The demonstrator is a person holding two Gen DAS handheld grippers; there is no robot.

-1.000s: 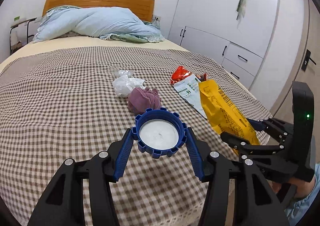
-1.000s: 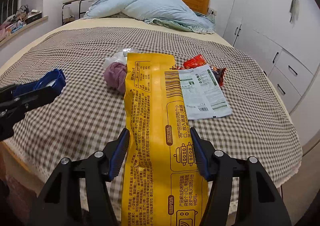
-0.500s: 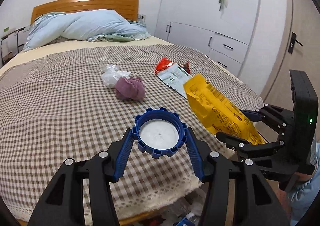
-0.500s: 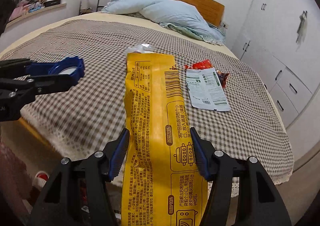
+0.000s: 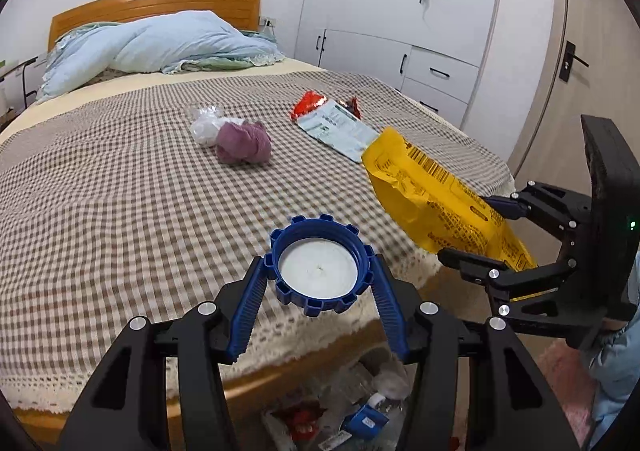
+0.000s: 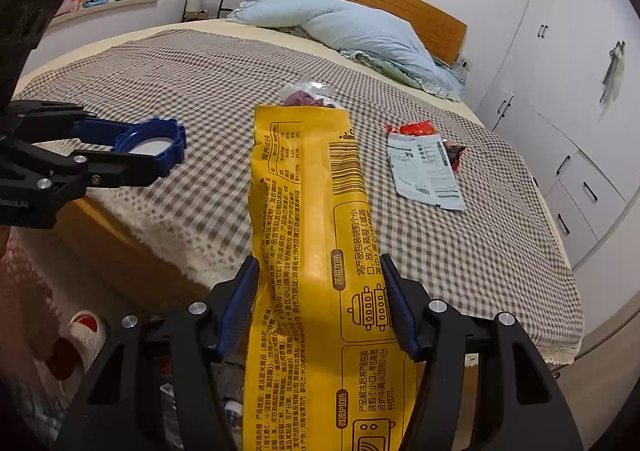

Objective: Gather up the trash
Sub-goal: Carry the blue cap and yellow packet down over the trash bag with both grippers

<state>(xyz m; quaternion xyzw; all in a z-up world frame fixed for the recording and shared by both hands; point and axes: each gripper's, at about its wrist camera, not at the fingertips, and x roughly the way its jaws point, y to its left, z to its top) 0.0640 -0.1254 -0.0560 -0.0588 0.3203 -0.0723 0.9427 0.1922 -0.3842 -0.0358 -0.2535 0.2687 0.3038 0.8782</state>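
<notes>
room: bedroom | bed point(image 5: 120, 191): checked cover, wooden headboard point(image 5: 160, 5) | wardrobe point(image 5: 400, 11): white

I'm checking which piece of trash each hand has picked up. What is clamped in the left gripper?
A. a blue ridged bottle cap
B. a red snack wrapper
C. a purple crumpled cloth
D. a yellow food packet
A: the left gripper has its blue pads pressed on either side of the blue ridged bottle cap, which shows its white inside.
</notes>
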